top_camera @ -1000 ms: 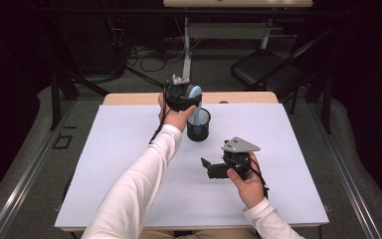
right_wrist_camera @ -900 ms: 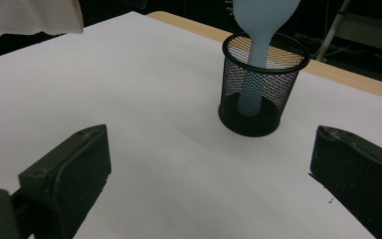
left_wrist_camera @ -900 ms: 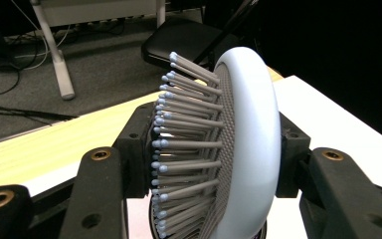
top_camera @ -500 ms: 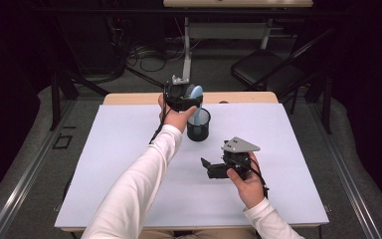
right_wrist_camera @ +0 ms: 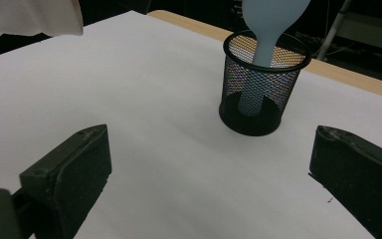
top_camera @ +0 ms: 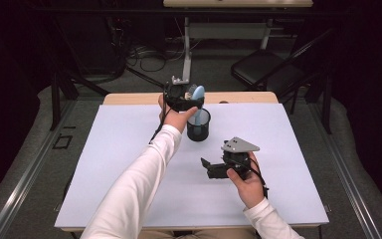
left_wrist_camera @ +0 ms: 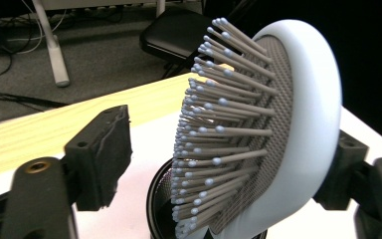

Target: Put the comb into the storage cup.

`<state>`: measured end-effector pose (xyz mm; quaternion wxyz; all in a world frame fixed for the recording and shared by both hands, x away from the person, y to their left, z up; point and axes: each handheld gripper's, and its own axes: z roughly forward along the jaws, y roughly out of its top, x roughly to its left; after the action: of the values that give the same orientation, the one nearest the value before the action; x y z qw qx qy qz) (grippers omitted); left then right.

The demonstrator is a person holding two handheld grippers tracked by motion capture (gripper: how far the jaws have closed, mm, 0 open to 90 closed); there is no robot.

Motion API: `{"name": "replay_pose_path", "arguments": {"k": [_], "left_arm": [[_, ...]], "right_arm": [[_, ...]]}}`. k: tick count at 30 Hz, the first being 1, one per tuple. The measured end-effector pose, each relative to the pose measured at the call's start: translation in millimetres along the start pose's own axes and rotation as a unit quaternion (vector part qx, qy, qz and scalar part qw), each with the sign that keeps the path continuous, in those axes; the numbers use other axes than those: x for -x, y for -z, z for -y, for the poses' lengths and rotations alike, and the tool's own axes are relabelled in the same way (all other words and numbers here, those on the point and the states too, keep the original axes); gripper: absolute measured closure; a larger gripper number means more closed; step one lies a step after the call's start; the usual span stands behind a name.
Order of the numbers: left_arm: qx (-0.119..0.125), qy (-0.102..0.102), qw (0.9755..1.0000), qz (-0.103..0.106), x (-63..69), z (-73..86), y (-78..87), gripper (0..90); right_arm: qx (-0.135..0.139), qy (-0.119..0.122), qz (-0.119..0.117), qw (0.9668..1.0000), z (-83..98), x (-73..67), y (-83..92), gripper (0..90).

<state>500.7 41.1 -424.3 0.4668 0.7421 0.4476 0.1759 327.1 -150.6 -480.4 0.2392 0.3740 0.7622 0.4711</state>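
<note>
Pale blue hairbrush (left_wrist_camera: 278,134) stands handle-down in the black mesh cup (right_wrist_camera: 258,94), its head above the rim. Around that head the left gripper (top_camera: 186,97) has just been opening; one pad stands clear of the bristles. Nearer the person than the cup, the right gripper (top_camera: 214,167) rests on the white table (top_camera: 104,164), jaws apart.

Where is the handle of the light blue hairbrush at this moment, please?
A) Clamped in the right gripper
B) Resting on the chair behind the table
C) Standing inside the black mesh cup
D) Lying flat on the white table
C: in the right gripper view the hairbrush runs handle-down into the black mesh cup, its end reaching the bottom of the cup.
</note>
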Motion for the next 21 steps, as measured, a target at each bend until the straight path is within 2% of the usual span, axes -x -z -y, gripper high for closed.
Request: {"name": "replay_pose_path", "arguments": {"k": [12,18,21], "left_arm": [[0.000,-0.001,1.0000,-0.005,1.4,0.8,-1.4,12.6],[0.001,0.003,0.9999,-0.010,1.5,0.9,-1.1,10.3],[0.004,0.012,0.9999,-0.008,0.8,0.5,-0.3,10.1]], "right_arm": [[-0.001,0.000,0.000,1.0000,0.2,-0.3,-0.1,2.5],[-0.002,0.001,0.000,1.0000,0.3,-0.7,-0.2,2.5],[-0.002,0.002,0.001,1.0000,0.3,-0.6,-0.2,2.5]]}}
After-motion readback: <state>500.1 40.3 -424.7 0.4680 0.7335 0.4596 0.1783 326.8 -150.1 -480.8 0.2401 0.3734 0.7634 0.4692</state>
